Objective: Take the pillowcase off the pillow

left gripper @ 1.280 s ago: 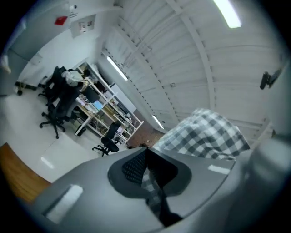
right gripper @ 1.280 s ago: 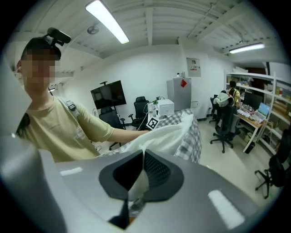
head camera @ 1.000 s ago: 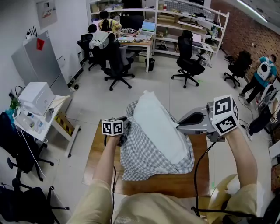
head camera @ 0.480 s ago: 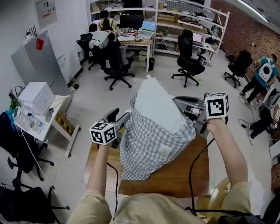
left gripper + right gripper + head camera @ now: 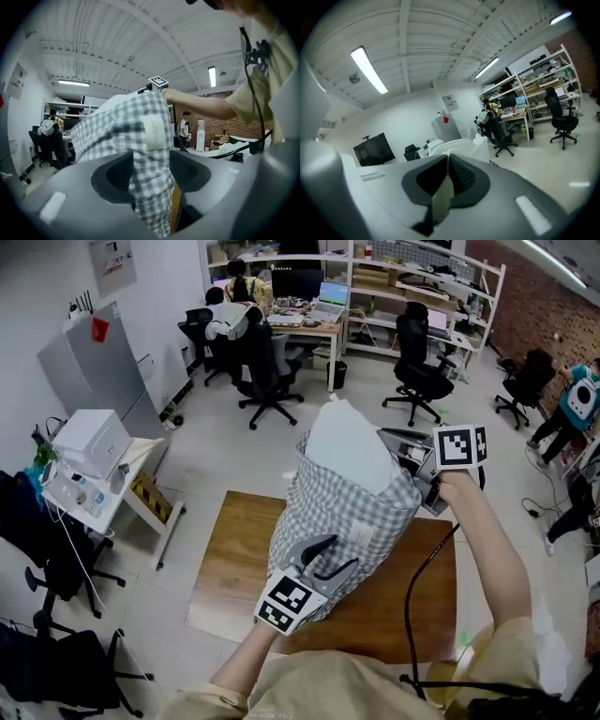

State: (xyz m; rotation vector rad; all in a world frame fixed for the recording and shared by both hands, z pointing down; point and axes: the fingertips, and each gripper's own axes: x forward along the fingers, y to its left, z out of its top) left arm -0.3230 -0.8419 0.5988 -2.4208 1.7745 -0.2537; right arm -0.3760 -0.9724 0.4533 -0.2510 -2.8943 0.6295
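Right gripper (image 5: 449, 161) pinches the pillow (image 5: 347, 442) near its top, holding it upright over the tabletop (image 5: 234, 568), toward the far edge. Checked pillowcase (image 5: 342, 521) covers the lower part. Left gripper (image 5: 326, 559) jaws have just been opening and stand spread around the pillowcase bottom.

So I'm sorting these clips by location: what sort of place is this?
Probably an open-plan office or lab workroom: swivel office chairs, a desk with a laptop where people sit, and white shelving racks by a brick wall.
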